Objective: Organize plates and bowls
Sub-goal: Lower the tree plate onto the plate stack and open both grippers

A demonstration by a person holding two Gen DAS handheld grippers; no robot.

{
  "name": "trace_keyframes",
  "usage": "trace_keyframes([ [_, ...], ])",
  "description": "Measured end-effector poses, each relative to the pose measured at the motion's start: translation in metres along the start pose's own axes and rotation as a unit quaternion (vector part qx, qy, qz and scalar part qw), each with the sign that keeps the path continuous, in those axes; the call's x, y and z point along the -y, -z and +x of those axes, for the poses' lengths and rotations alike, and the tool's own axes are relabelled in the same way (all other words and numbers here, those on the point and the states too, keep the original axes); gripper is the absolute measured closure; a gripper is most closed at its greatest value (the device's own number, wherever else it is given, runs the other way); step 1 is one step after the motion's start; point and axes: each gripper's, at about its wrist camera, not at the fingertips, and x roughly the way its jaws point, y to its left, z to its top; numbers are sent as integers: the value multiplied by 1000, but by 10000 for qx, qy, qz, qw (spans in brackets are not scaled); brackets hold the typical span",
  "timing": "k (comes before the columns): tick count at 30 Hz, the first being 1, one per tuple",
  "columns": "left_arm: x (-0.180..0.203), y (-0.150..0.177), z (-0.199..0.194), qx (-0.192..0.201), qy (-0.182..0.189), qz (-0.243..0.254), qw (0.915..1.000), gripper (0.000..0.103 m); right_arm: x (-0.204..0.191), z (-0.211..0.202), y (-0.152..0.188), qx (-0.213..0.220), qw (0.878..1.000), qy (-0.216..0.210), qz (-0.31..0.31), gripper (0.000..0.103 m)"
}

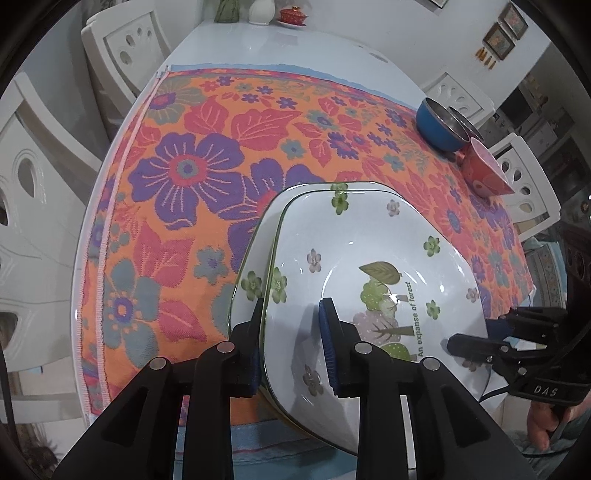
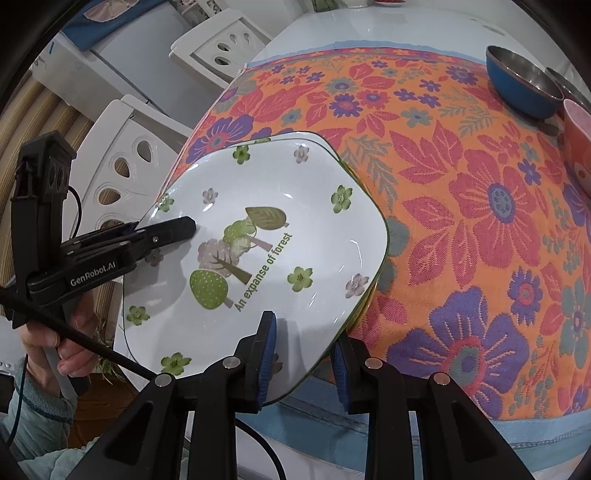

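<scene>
Two white square plates with green tree print are stacked; the top plate [image 1: 369, 258] also shows in the right wrist view [image 2: 266, 240], and the lower plate's rim [image 1: 251, 258] peeks out beneath. They lie at the table's near edge, partly overhanging it. My left gripper [image 1: 293, 339] straddles the plates' rim, one finger on top, one below. My right gripper [image 2: 304, 350] straddles the opposite rim the same way. Each gripper shows in the other's view: the right [image 1: 480, 347], the left [image 2: 162, 232]. A blue metal bowl [image 1: 441, 123] and a pink bowl [image 1: 487, 170] stand far right.
An orange floral cloth [image 1: 221, 166] covers the white table [image 1: 277, 40]. White chairs [image 1: 122, 40] surround it. A second metal bowl [image 1: 467, 123] sits behind the blue one. A red lidded dish [image 1: 293, 14] and jars stand at the far end.
</scene>
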Motion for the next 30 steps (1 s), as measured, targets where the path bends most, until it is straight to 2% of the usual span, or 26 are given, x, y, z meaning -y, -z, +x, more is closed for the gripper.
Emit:
trace_keyframes([
  [11, -1, -14, 5, -536, -7, -238, 9983, 76, 1, 1, -1, -38, 10000, 3, 39, 76],
  [16, -6, -19, 10, -959, 238, -463, 9940, 72, 1, 1, -1, -41, 10000, 32, 16, 76],
  [26, -19, -25, 10, -1387, 561, -837, 9852, 72, 1, 1, -3, -95, 10000, 15, 8, 76],
  [30, -13, -30, 8, -1498, 385, -593, 9862, 72, 1, 2, -3, -100, 9999, 18, 15, 76],
])
